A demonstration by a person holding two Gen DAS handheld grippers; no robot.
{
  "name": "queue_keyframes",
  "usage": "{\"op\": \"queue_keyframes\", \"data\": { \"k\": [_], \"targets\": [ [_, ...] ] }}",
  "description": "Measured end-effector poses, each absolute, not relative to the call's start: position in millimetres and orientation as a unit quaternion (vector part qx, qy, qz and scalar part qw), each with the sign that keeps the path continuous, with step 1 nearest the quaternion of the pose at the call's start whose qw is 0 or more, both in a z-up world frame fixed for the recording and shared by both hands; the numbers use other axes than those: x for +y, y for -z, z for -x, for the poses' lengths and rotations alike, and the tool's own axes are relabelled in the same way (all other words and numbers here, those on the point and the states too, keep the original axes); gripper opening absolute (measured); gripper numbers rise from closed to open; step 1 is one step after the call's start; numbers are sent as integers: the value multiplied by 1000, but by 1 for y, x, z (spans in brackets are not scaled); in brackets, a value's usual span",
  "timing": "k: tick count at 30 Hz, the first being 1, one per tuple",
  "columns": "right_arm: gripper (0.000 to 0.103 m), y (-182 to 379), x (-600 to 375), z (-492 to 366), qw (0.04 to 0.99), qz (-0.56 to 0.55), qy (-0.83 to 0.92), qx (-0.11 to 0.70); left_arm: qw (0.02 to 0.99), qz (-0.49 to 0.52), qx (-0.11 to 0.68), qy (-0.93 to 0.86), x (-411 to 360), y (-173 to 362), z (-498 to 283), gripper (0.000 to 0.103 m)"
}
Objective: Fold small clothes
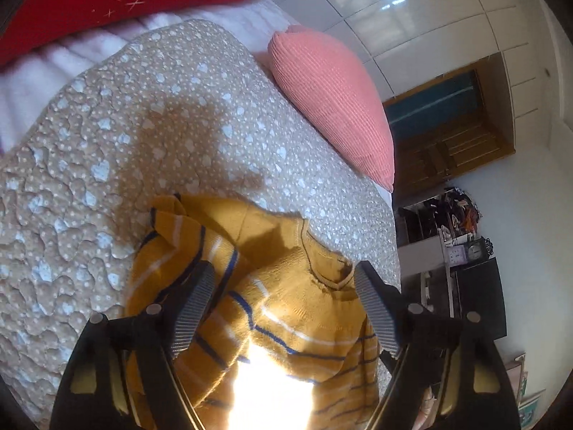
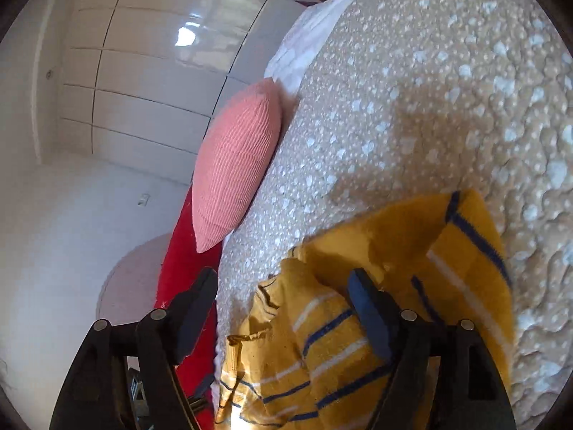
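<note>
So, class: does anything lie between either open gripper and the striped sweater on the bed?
Nothing visible does. The yellow striped sweater lies directly below the left gripper and right gripper; the pink cushion sits aside.

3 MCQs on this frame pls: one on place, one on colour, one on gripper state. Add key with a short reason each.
1. Where does the yellow striped sweater lie?
A. on the quilted bedspread
B. on the floor
C. on a chair

2. What colour is the ribbed cushion at the bed's edge?
A. green
B. pink
C. black

3. How is the left hand-held gripper?
A. shut on the sweater
B. shut on the cushion
C. open

Key: 1 A, the sweater rests on the dotted quilt; 2 B, its ribbed cover is salmon pink; 3 C, its fingers stand wide apart above the sweater, pinching nothing.
</note>
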State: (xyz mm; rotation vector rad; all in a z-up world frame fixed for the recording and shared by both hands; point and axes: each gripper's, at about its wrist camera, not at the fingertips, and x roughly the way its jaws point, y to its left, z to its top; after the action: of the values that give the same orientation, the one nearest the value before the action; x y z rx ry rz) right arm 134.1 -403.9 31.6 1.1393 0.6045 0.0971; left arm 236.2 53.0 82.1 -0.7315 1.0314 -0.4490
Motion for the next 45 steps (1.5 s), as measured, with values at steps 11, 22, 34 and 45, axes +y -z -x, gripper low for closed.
{"op": "queue_keyframes", "data": {
  "k": [11,22,34,45],
  "targets": [
    [62,-61,-336,-33,876,-304,-135,350,835,130,492,208,42,-71,-147,79],
    [16,-25,-410,-11,877,-234,126,401,840,91,522,112,47,-28,-145,79],
    [40,-60,-315,-55,891,-213,-61,397,865,119,470,129,52,-18,-126,83],
    [42,-92,-308,-143,906,-212,44,363,855,225,430,183,90,-16,-121,83]
  ]
}}
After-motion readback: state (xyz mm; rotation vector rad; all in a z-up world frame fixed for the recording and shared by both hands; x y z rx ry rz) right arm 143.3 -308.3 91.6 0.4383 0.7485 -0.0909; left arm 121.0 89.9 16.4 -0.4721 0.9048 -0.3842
